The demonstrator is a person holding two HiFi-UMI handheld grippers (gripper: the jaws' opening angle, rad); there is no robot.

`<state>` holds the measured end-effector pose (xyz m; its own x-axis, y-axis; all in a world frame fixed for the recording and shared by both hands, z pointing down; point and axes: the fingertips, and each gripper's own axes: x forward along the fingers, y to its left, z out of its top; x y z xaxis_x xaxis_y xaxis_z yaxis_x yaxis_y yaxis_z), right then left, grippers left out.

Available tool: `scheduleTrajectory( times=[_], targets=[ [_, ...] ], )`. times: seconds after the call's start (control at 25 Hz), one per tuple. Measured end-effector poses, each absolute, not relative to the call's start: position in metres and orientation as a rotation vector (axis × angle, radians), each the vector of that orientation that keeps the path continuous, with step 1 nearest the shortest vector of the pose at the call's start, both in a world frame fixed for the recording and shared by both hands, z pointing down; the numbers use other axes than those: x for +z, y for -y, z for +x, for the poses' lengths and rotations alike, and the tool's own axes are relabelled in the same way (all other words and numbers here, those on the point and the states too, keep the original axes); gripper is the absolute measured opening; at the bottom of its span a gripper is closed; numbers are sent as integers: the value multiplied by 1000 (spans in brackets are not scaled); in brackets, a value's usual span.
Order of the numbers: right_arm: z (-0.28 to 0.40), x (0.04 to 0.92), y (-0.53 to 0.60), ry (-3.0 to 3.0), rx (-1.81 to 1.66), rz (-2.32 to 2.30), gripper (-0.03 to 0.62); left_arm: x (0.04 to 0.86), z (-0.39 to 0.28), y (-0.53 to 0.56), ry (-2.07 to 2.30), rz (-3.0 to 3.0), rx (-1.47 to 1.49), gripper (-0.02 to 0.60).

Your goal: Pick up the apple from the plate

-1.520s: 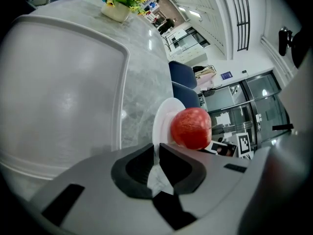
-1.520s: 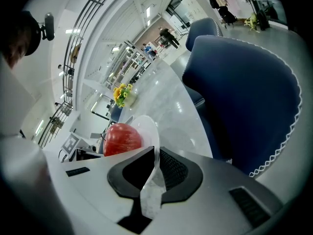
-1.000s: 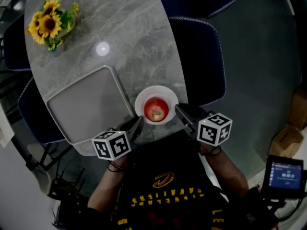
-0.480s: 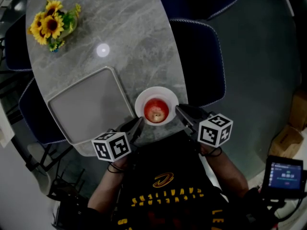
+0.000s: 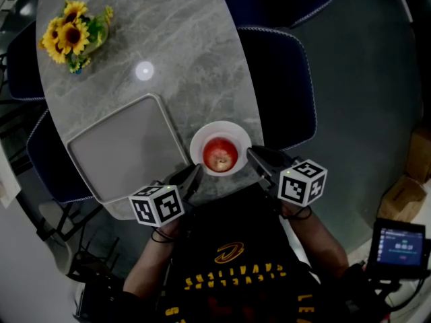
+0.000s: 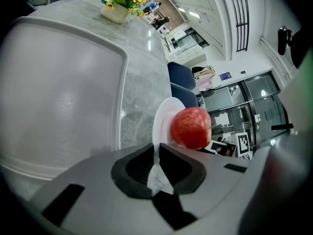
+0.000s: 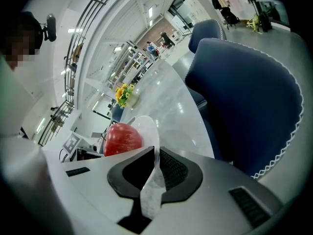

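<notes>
Grey marble table (image 5: pixel 192 46) bearing a grey tray (image 5: pixel 124 147), white plate (image 5: pixel 202 137) and sunflowers (image 5: pixel 70 34)

The left gripper (image 5: pixel 193 171) and the right gripper (image 5: pixel 251 153) hover level, jaws together.

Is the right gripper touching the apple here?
Apart. In the head view the right gripper ends near the rim of the plate, bare white showing between it and the apple.

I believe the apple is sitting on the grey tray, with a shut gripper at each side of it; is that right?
Not quite: the apple sits on the white plate, beside the grey tray, as the head view shows. The left gripper and right gripper do flank it, both shut.
</notes>
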<state>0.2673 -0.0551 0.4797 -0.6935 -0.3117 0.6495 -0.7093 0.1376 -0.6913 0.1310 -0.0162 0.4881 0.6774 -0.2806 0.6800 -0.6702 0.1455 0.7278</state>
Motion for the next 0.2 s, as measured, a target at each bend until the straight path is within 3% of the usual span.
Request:
scheduleTrajectory(
  times=[0.2],
  targets=[
    [269, 482, 54, 2068, 1576, 986, 43, 489, 133, 16, 843, 1440, 333, 38]
  ],
)
